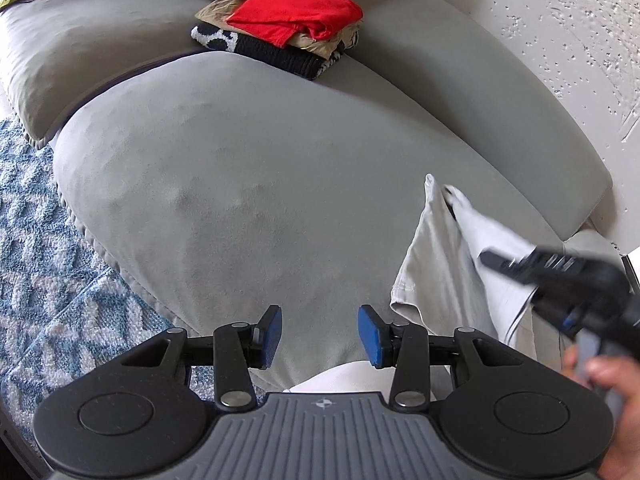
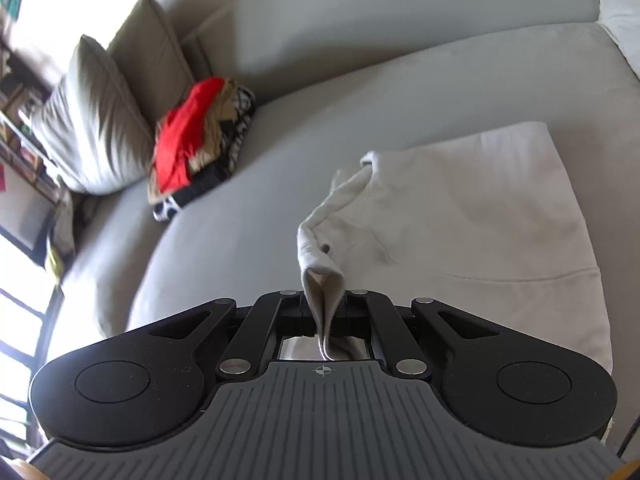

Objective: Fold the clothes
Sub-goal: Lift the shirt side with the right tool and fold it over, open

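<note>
Lying on one sofa (image 2: 400,92): one white garment (image 2: 480,216), one three-piece stack (image 2: 200,148).

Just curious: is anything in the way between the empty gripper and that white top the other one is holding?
Nothing visible. The left gripper is open over bare sofa cushion, and the white top hangs beside it, pinched by the right gripper. Only cushion shows between them.

Grey sofa cushion (image 1: 240,168); white sweatshirt (image 2: 472,216); red garment (image 1: 296,12) atop a tan one (image 1: 228,0) and a black-and-white patterned one (image 1: 256,46); blue-and-white zigzag rug (image 1: 44,240); black left gripper (image 1: 320,330) with blue pads (image 1: 370,334).
</note>
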### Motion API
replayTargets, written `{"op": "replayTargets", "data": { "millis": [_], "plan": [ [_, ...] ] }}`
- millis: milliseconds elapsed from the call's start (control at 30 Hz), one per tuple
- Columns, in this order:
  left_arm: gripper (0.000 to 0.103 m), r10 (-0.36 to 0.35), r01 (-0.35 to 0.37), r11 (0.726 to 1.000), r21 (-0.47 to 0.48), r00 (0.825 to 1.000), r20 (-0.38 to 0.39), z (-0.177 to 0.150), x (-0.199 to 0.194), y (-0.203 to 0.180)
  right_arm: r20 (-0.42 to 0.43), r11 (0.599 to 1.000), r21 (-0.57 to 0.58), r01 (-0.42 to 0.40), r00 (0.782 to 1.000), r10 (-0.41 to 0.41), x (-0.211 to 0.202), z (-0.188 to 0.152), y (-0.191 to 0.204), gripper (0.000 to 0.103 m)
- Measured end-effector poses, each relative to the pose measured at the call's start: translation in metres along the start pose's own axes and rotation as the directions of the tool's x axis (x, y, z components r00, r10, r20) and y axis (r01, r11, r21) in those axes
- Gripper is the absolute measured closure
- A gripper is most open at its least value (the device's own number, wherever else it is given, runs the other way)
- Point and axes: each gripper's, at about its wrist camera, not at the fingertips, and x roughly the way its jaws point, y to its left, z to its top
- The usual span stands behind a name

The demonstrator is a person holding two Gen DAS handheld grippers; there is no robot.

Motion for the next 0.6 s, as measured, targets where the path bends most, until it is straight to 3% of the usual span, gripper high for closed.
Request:
{"op": "replayTargets", "data": {
  "millis": [133, 267, 333, 433, 500, 600],
  "plan": [
    [0.063, -0.004, 0.004, 1.0, 0.002, 1.0, -0.001, -0.002, 0.0, 0.001, 0.001, 1.0, 0.008, -0.025, 1.0, 0.025, -0.005, 0.0, 0.006, 0.099],
    [0.063, 0.002, -0.002, 1.0, -0.003, 1.0, -0.004, -0.003, 0.0, 0.003, -0.039, 0.996, -0.084, -0.003, 0.999, 0.0, 0.006, -0.004, 0.022, 0.099],
    [0.063, 0.005, -0.005, 1.0, -0.004, 1.0, -0.005, -0.003, 0.0, 0.001, -0.098, 0.99, -0.134, -0.036, 0.995, 0.023, 0.016, -0.005, 0.028, 0.081],
    [0.063, 0.01, -0.01, 1.0, 0.001, 1.0, -0.001, -0.003, -0.002, -0.002, -0.162, 0.973, -0.191, -0.129, 0.982, 0.099, 0.005, -0.01, 0.031, 0.067],
    [0.063, 0.018, -0.018, 1.0, 0.004, 1.0, 0.004, -0.004, -0.003, -0.003, -0.14, 0.965, -0.222, -0.138, 0.984, 0.109, -0.012, -0.011, 0.029, 0.066],
    [0.063, 0.023, -0.024, 1.0, 0.011, 1.0, 0.004, -0.005, -0.004, -0.006, -0.056, 0.972, -0.22, -0.087, 0.995, 0.077, -0.045, -0.006, 0.007, 0.066]
  ]
}}
